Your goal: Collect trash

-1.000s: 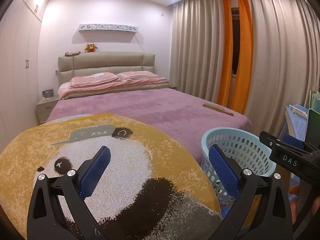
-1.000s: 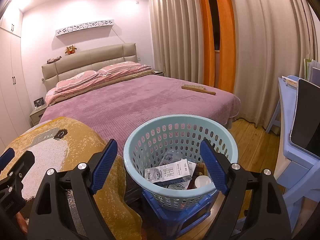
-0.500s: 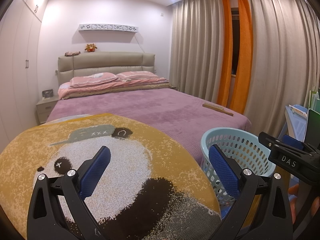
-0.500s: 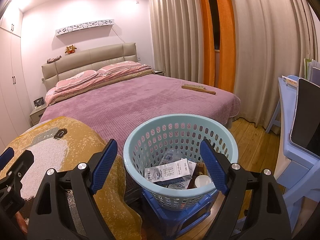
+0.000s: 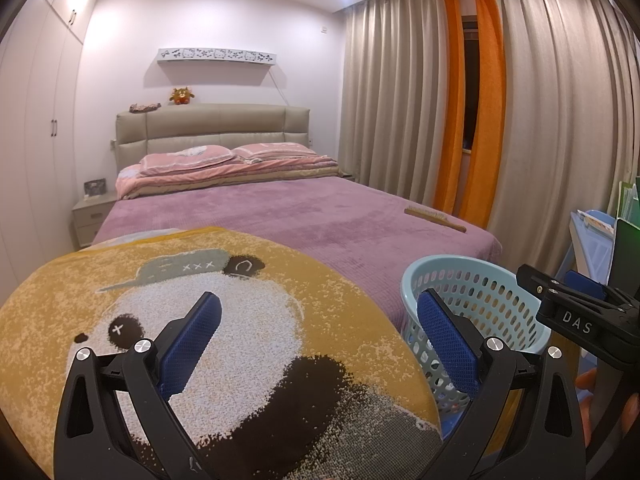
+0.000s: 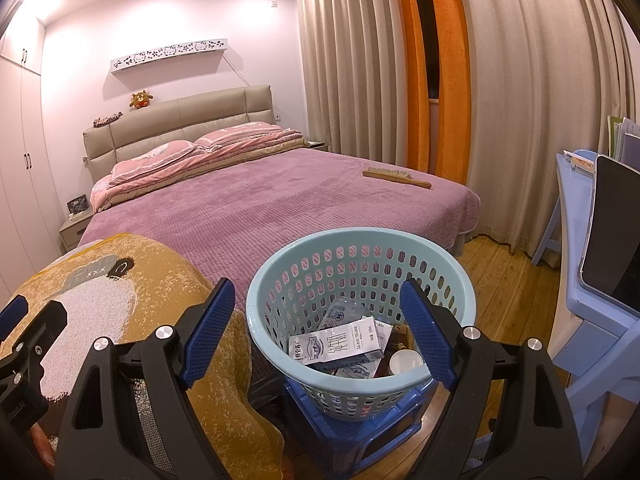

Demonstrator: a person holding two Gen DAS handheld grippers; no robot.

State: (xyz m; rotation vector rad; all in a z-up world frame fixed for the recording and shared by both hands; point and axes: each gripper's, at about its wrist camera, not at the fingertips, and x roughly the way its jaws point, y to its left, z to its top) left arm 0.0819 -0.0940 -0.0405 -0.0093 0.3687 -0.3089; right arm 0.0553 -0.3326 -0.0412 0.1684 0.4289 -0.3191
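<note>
A pale blue perforated basket [image 6: 280, 280] stands on a blue stool [image 6: 360, 436] at the foot of the bed. It holds a white carton [image 6: 340, 346], a clear wrapper [image 6: 340, 314] and a white cup [image 6: 405, 361]. My right gripper [image 6: 316, 328] is open and empty, just above and in front of the basket. My left gripper [image 5: 318, 332] is open and empty, above a yellow panda rug [image 5: 240, 264] draped over a round surface. The basket [image 5: 480, 300] sits to its right, beside the right gripper's tip [image 5: 572, 312].
A purple bed [image 6: 280, 200] fills the middle, with a wooden brush [image 6: 396, 176] near its far right edge. A blue desk [image 6: 592, 320] with a dark screen stands at the right. Curtains [image 6: 520, 100] hang behind, over wooden floor [image 6: 508, 280].
</note>
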